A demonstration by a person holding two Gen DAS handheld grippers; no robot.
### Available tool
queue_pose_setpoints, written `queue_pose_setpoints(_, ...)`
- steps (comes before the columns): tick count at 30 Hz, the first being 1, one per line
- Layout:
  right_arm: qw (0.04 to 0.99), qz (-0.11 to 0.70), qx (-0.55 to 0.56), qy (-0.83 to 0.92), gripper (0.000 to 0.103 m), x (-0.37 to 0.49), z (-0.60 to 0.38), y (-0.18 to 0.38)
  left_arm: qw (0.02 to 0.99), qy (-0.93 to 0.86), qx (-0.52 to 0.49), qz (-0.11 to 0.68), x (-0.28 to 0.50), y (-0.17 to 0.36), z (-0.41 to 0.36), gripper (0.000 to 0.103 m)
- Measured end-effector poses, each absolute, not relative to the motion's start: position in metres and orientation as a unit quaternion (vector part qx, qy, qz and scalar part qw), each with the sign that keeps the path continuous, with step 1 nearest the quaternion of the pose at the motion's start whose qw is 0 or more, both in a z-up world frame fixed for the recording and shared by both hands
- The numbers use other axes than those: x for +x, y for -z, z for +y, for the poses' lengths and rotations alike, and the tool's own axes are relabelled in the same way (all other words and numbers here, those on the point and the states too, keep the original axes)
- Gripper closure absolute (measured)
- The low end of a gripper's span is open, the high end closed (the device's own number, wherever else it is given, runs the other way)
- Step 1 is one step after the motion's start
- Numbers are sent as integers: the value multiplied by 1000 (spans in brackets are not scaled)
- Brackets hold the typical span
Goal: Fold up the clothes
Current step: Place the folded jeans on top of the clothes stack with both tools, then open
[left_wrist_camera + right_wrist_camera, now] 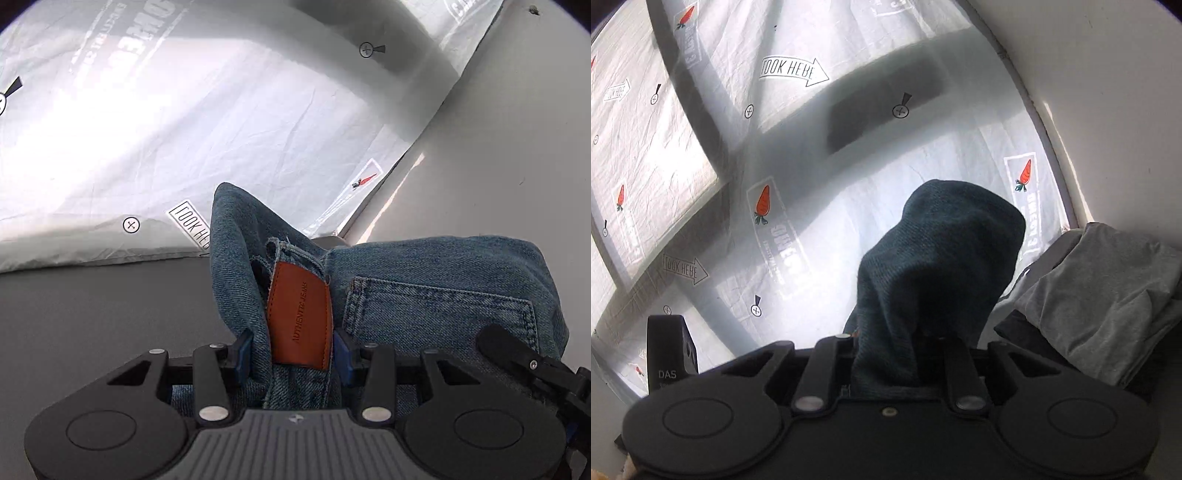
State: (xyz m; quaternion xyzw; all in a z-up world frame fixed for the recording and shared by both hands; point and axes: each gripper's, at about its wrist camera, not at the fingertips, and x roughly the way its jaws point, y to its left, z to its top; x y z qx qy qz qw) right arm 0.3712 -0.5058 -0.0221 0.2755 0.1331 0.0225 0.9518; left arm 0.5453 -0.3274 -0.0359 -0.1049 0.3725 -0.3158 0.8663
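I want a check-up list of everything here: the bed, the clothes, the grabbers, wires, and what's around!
Surface: white printed bed sheet with carrots and arrows, sunlit, shadowed.
Job's things: blue denim jeans with orange leather patch, lifted.
Clutter: folded grey cotton garment atop dark clothes.
Grippers: left gripper shut on jeans waistband; right gripper shut on dark fabric, likely the same jeans.
Cables: nothing seen.
Surroundings: plain white wall.
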Motion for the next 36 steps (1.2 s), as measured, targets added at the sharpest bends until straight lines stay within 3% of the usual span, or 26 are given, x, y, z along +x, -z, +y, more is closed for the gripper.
queue_pose_setpoints(5, 918, -8, 395, 44, 79, 367, -610, 24, 867, 408, -42, 283, 603, -8, -440, 55)
queue_pose_setpoints(7, 904, 33, 410, 114, 62, 372, -634, 54, 870, 413, -12, 268, 631, 5, -483, 50)
queue_pose_setpoints(9, 885, 75, 422, 184, 23, 378, -658, 84, 877, 390, 36, 279, 664, 38, -530, 41)
queue_pose_setpoints(10, 872, 95, 427, 218, 20, 381, -670, 98, 874, 380, 67, 297, 678, 59, -550, 40)
queue_pose_setpoints(14, 810, 173, 440, 347, 24, 391, -717, 157, 882, 326, 147, 308, 694, 122, -583, 41)
queue_pose_setpoints(16, 811, 167, 454, 330, 20, 381, -719, 166, 880, 326, 127, 322, 698, 137, -580, 41)
queue_pose_setpoints(25, 844, 192, 434, 249, 19, 381, -688, 179, 866, 328, 62, 373, 671, 147, -541, 30)
queue_pose_setpoints(26, 849, 197, 427, 239, 20, 383, -683, 179, 864, 327, 55, 378, 662, 144, -532, 30)
queue_pose_setpoints(28, 859, 208, 414, 220, 48, 388, -671, 180, 863, 319, 47, 389, 648, 139, -512, 30)
queue_pose_setpoints(29, 863, 213, 407, 210, 70, 390, -666, 180, 863, 312, 43, 395, 643, 138, -501, 30)
queue_pose_setpoints(30, 867, 218, 400, 200, 81, 392, -660, 180, 863, 304, 39, 402, 637, 136, -489, 30)
queue_pose_setpoints(31, 870, 220, 398, 190, 83, 393, -656, 180, 862, 297, 30, 409, 633, 133, -477, 30)
queue_pose_setpoints(34, 821, 128, 541, 128, 86, 366, -668, 159, 861, 277, -11, 426, 615, 121, -430, 29)
queue_pose_setpoints(36, 808, 146, 550, 152, 85, 362, -668, 165, 866, 252, -32, 430, 597, 112, -395, 26)
